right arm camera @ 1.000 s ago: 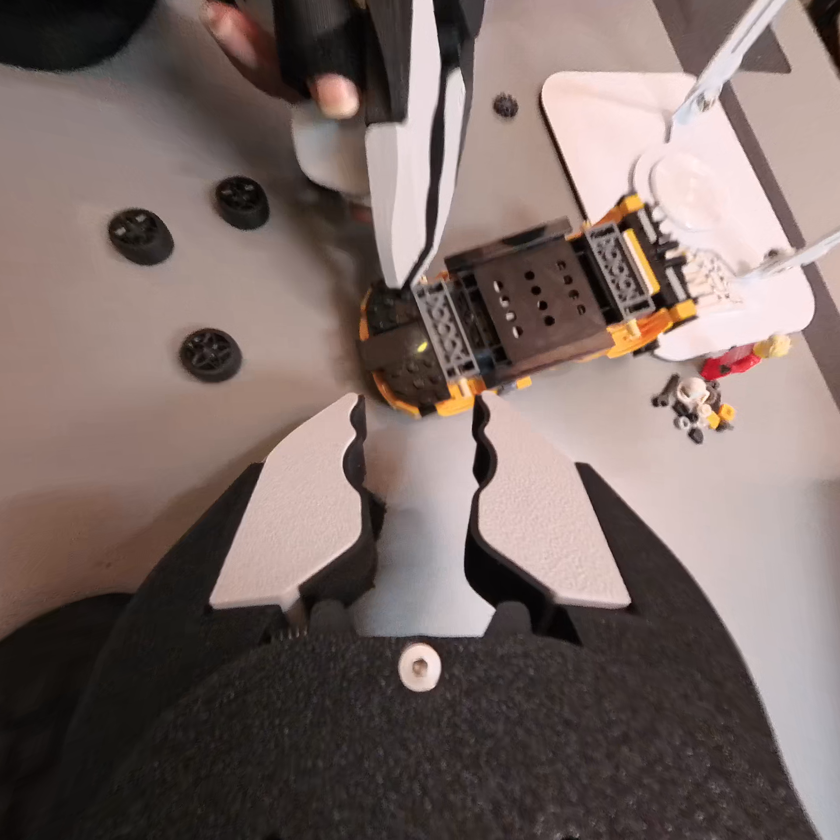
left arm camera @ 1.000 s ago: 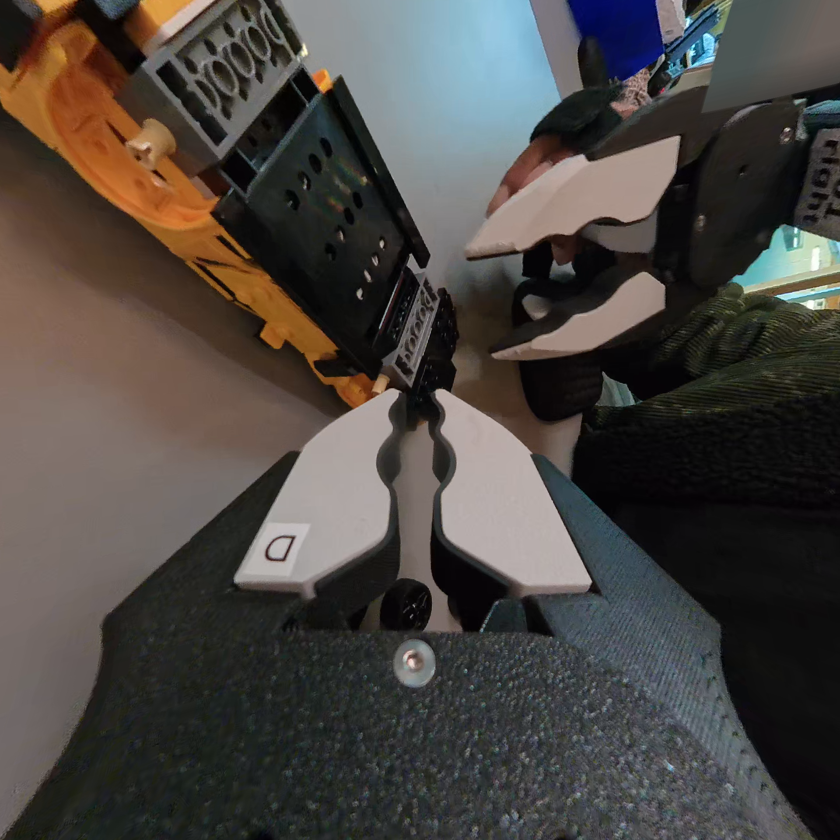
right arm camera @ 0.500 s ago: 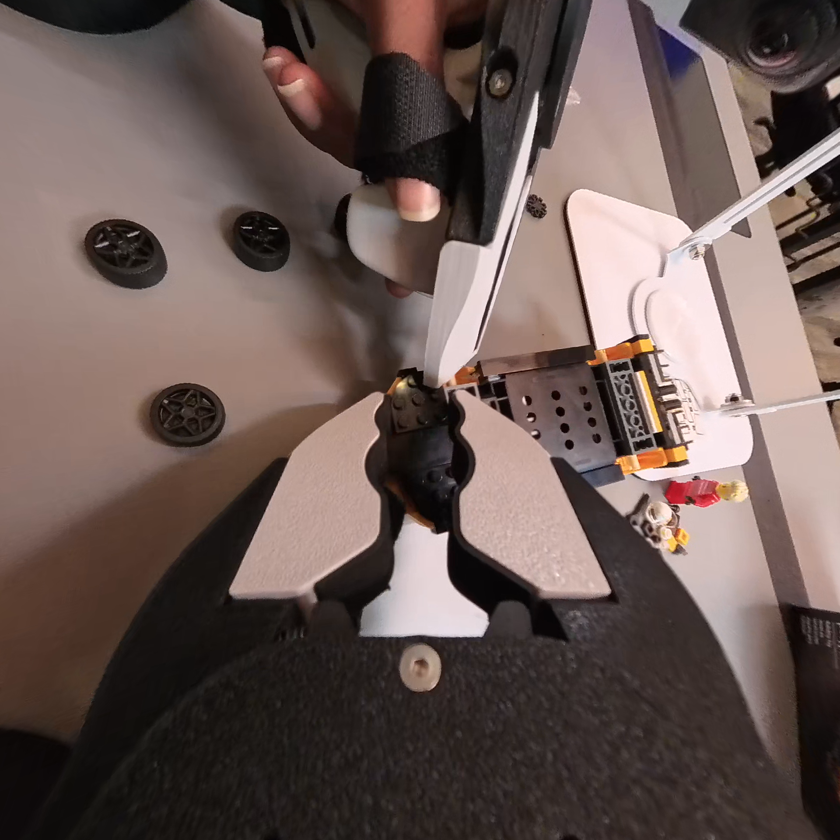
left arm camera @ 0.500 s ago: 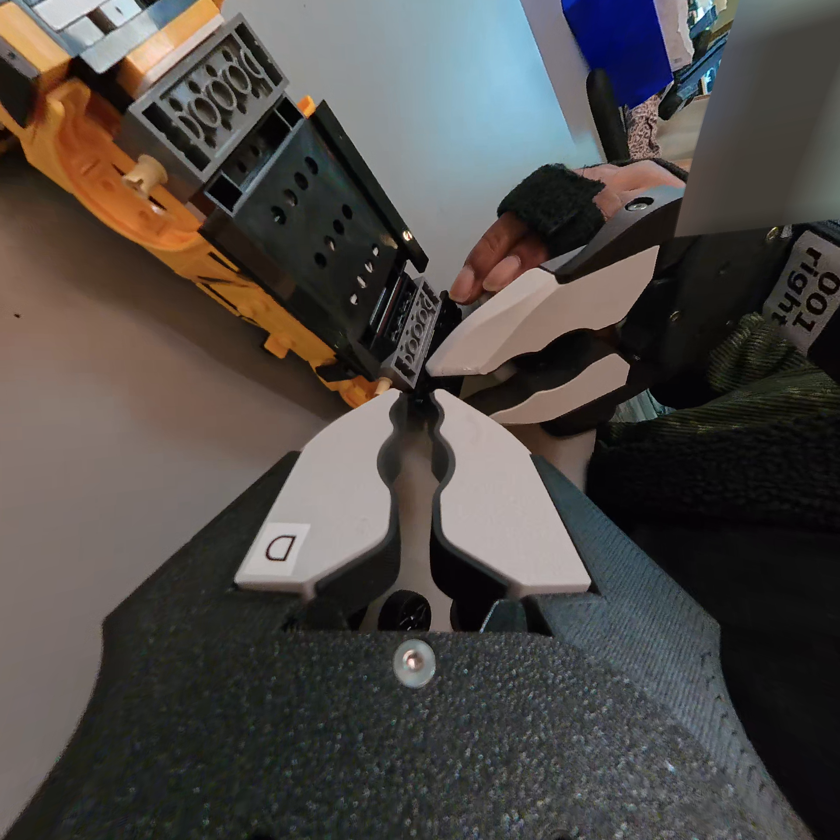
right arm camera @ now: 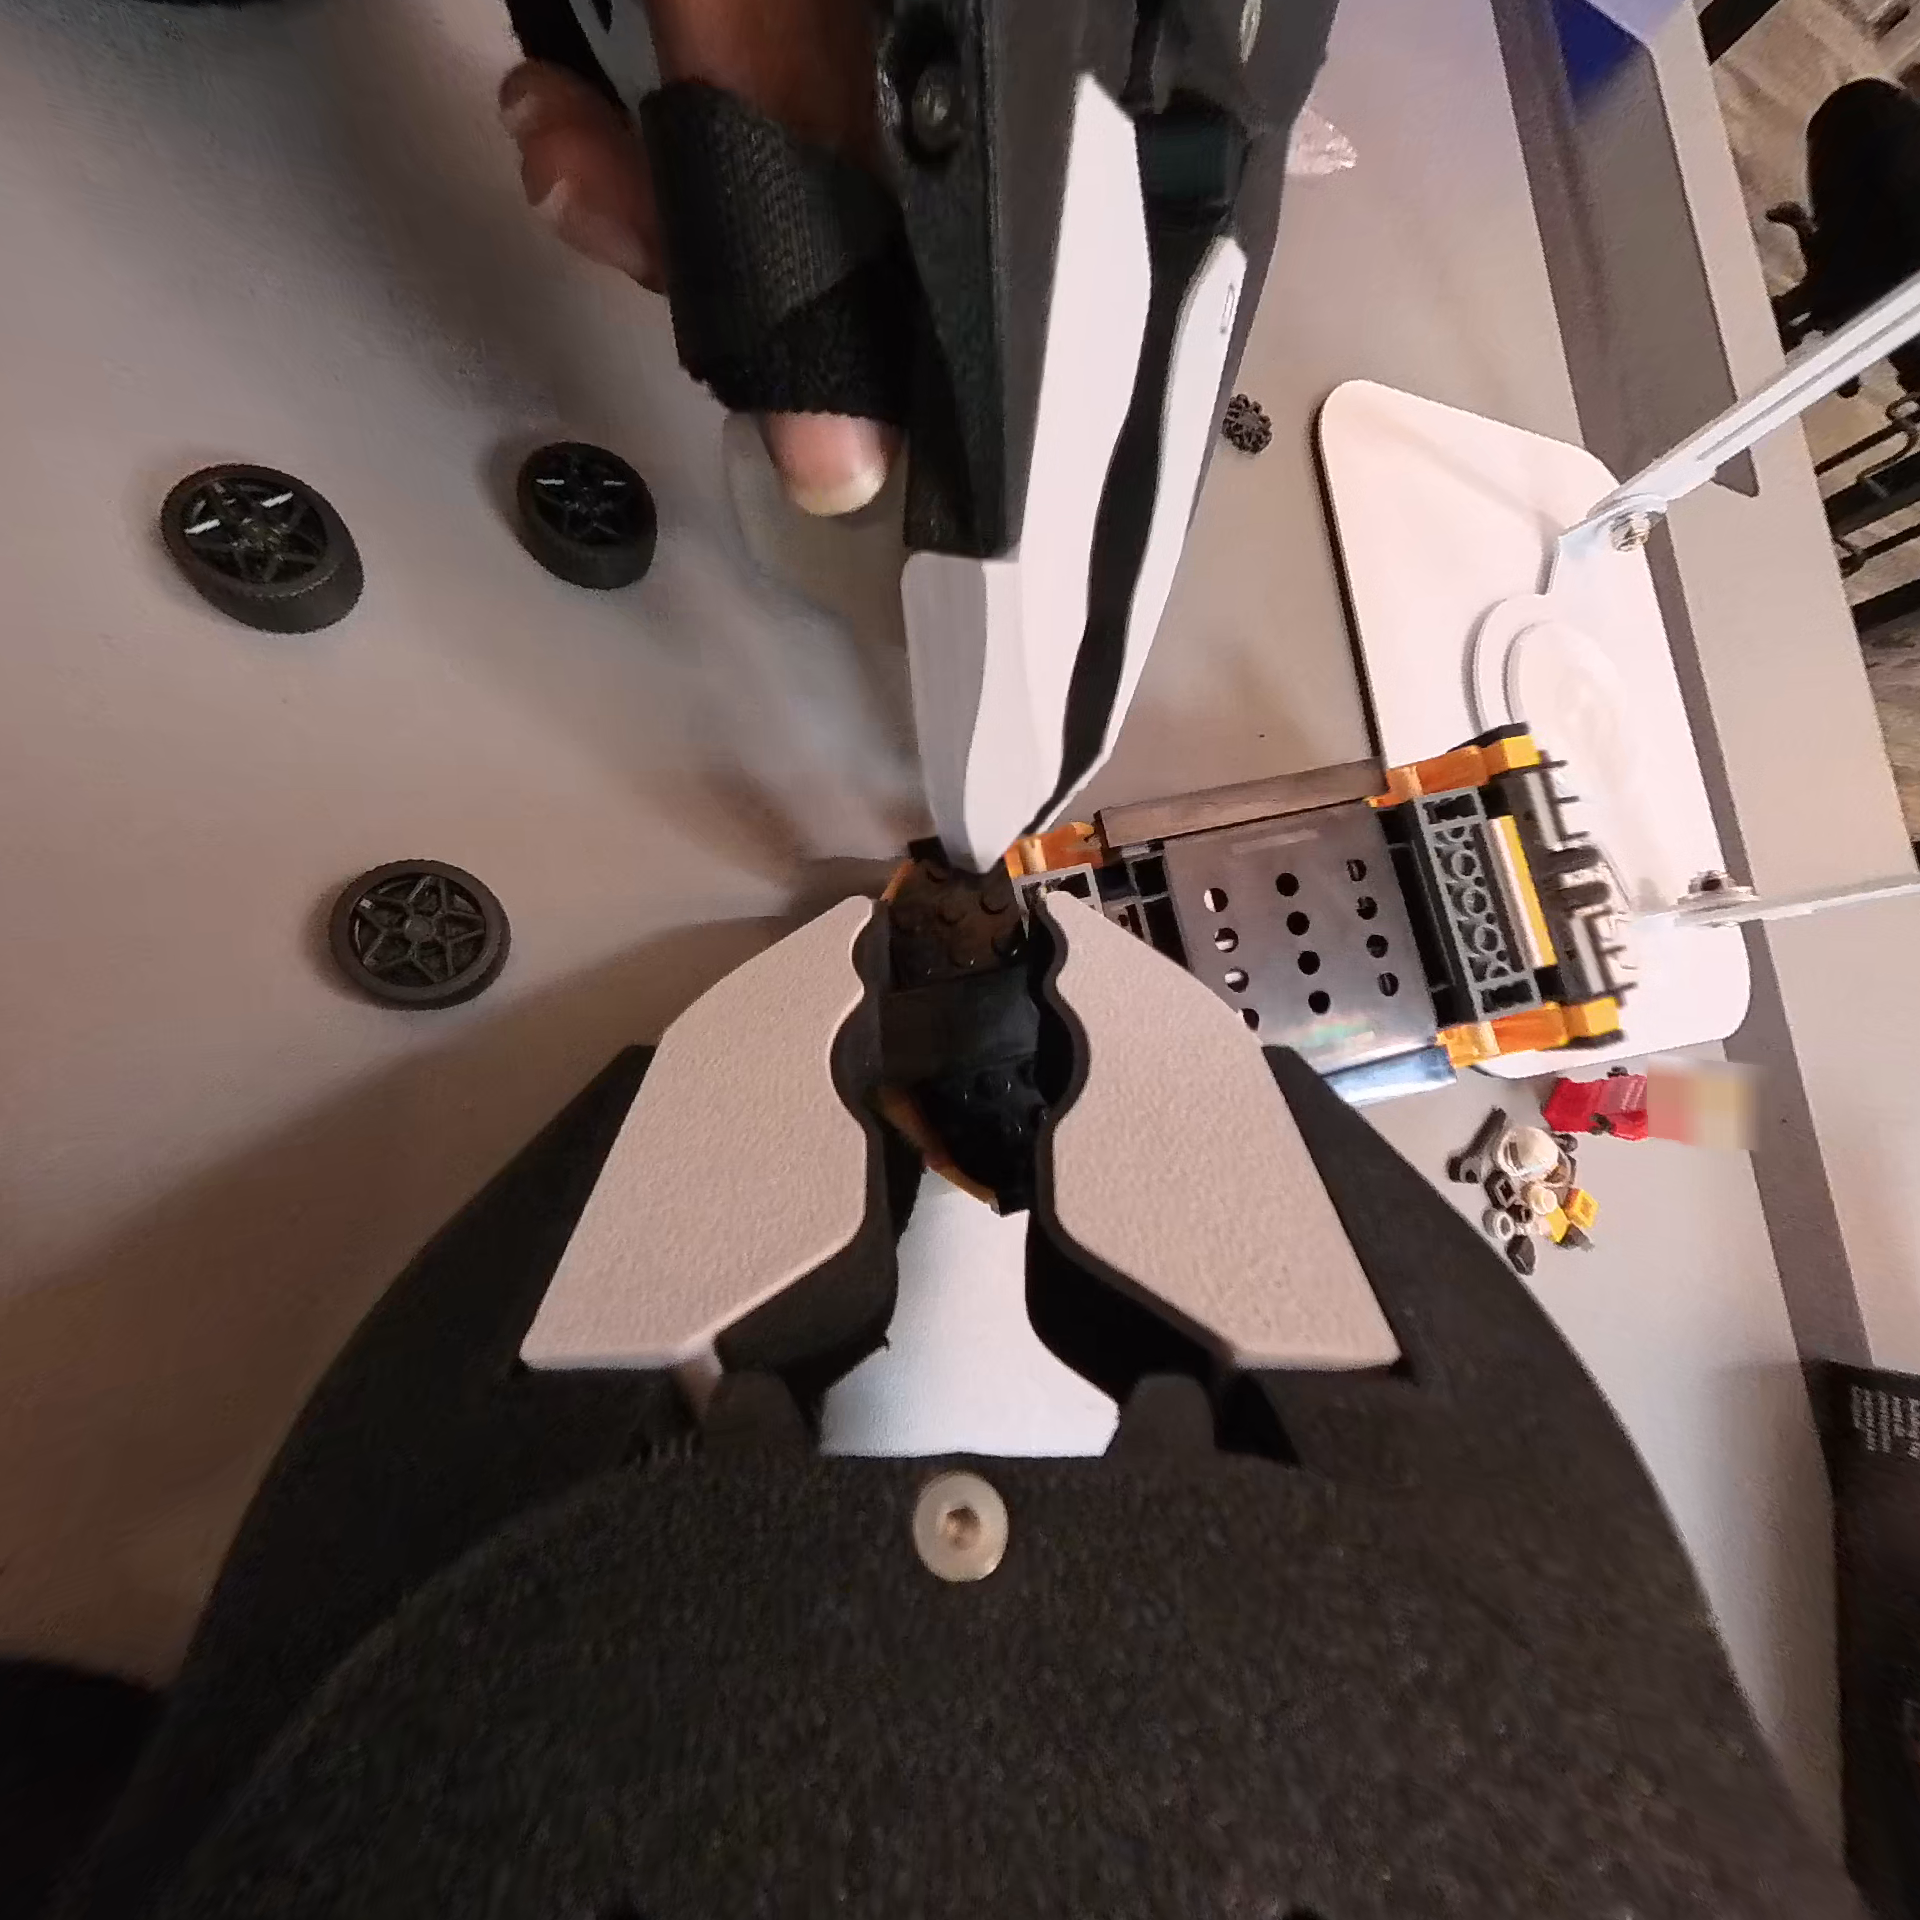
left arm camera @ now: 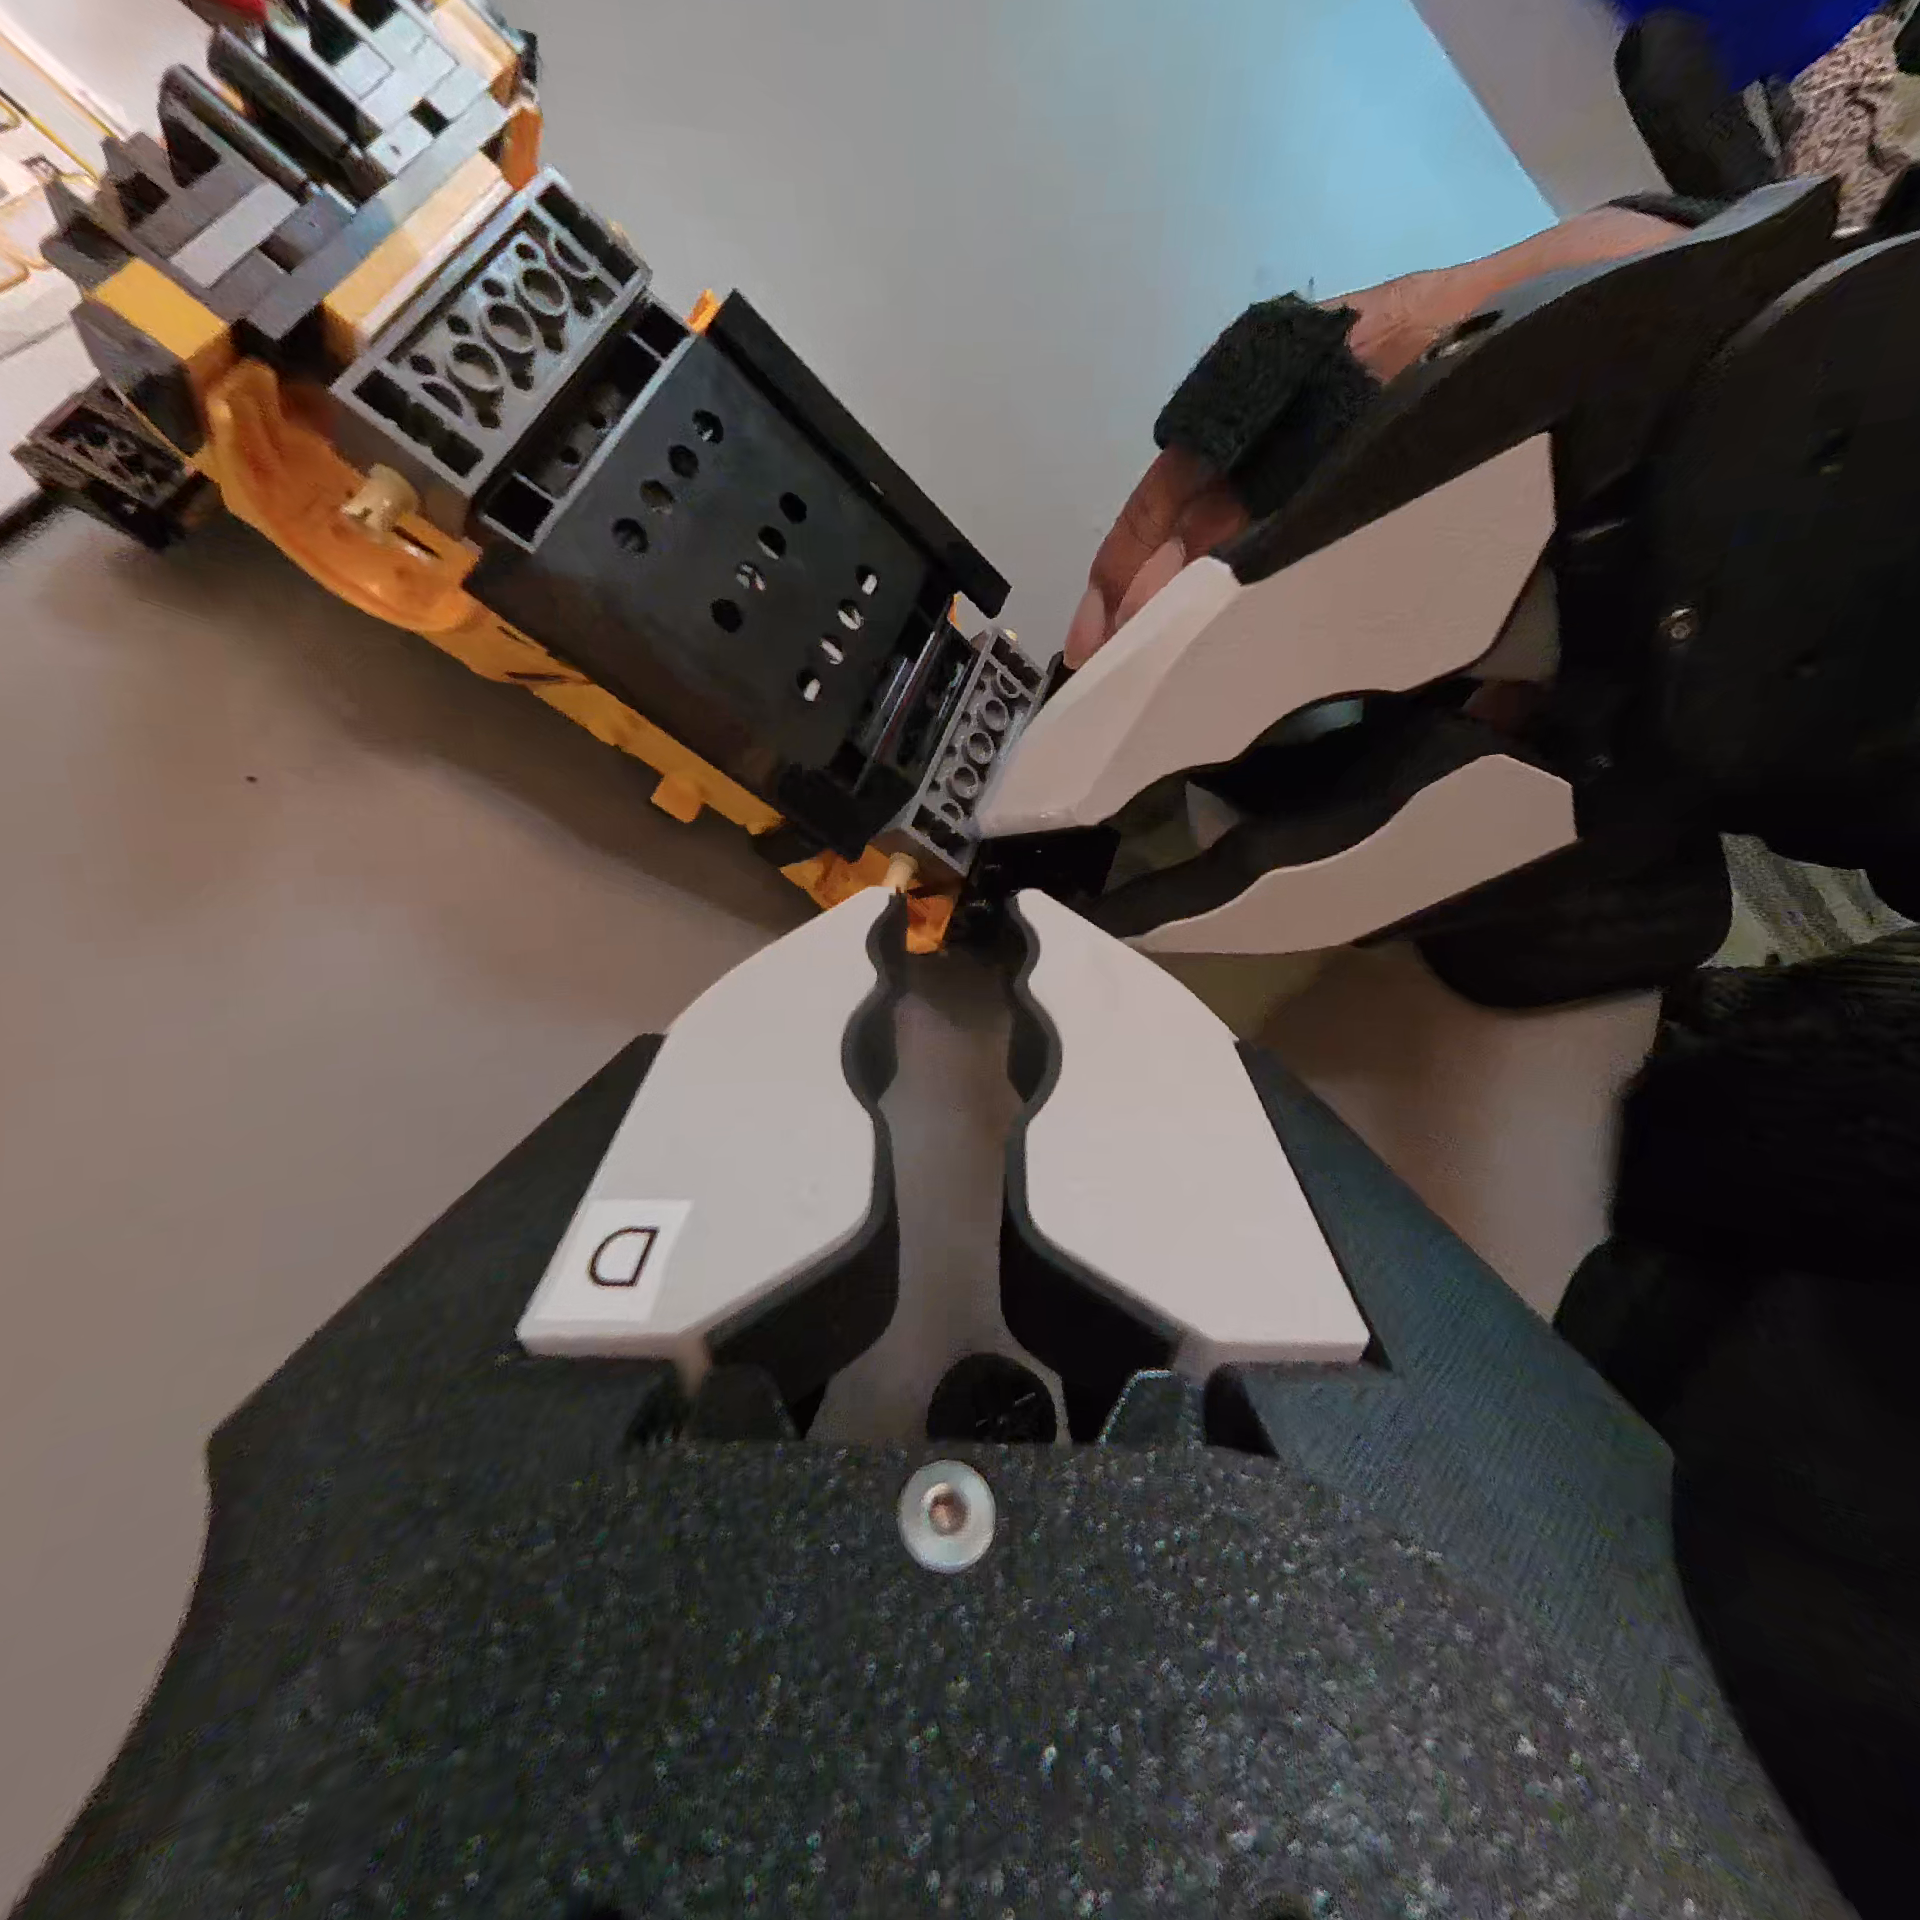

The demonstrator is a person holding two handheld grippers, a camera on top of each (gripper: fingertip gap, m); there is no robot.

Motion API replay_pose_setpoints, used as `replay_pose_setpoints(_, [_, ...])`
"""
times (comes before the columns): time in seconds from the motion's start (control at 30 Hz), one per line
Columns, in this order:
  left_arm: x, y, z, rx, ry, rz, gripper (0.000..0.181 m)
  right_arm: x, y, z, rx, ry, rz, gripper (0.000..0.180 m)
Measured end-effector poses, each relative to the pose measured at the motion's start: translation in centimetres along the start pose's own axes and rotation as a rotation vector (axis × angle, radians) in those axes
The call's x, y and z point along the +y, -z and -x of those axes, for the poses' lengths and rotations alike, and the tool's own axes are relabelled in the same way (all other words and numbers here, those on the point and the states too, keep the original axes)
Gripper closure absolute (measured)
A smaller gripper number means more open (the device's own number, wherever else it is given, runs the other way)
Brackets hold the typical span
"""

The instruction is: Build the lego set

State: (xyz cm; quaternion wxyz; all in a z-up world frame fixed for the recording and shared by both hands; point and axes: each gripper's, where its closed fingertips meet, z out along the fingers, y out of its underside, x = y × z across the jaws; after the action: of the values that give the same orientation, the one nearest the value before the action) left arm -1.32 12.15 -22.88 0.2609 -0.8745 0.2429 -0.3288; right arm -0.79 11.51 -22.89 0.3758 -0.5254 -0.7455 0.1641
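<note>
Wheels (right arm camera: 419, 933), 3, loose left of car (right arm camera: 1299, 935); minifigure (right arm camera: 1595, 1103) right.

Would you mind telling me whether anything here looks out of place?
The lego car lies upside down, wheel-less; three loose wheels sit apart on the table. Both tongs, right and left, grip its nose.

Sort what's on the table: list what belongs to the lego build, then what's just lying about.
Part of the build:
- orange and black lego car, upside down, its end gripped by the right gripper and left gripper
- three loose black wheels
- heap of small loose pieces
- red minifigure

Lying about:
- white stand base
- black booklet at the table edge
</note>
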Motion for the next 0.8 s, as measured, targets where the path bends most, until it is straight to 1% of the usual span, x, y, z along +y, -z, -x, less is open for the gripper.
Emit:
replay_pose_setpoints(0.23, [0.1, -0.4, 0.1, -0.012, 0.008, -0.005, 0.163, 0.2, -0.1, -0.1, 0.010, -0.005, 0.009, 0.155])
replay_pose_setpoints(0.33, [0.0, -0.5, 0.1, -0.011, 0.016, -0.008, 0.163, 0.1, 0.5, -0.3, -0.007, -0.048, -0.007, 0.154])
replay_pose_setpoints(0.4, [0.0, -0.6, 0.1, -0.010, 0.023, -0.010, 0.161, -0.3, 1.8, -0.5, -0.047, -0.106, -0.058, 0.148])
replay_pose_setpoints(0.43, [0.0, -0.6, 0.1, -0.012, 0.023, -0.011, 0.160, 0.0, 2.5, -0.8, -0.069, -0.136, -0.063, 0.142])
replay_pose_setpoints(0.5, [-0.1, -0.6, 0.2, -0.015, 0.022, -0.011, 0.160, 1.7, 3.4, -1.8, -0.073, -0.161, -0.035, 0.132])
replay_pose_setpoints(0.6, [-0.1, -0.7, 0.3, -0.025, 0.018, -0.012, 0.160, 5.0, 3.0, -2.3, -0.075, -0.154, 0.024, 0.131])
replay_pose_setpoints(0.7, [-0.1, -0.7, 0.3, -0.026, 0.020, -0.015, 0.160, 4.8, 2.0, -1.6, -0.098, -0.173, -0.019, 0.136])
replay_pose_setpoints(0.8, [-0.1, -0.6, 0.4, -0.032, 0.019, -0.018, 0.160, 4.6, 1.7, -1.5, -0.104, -0.162, -0.014, 0.139])
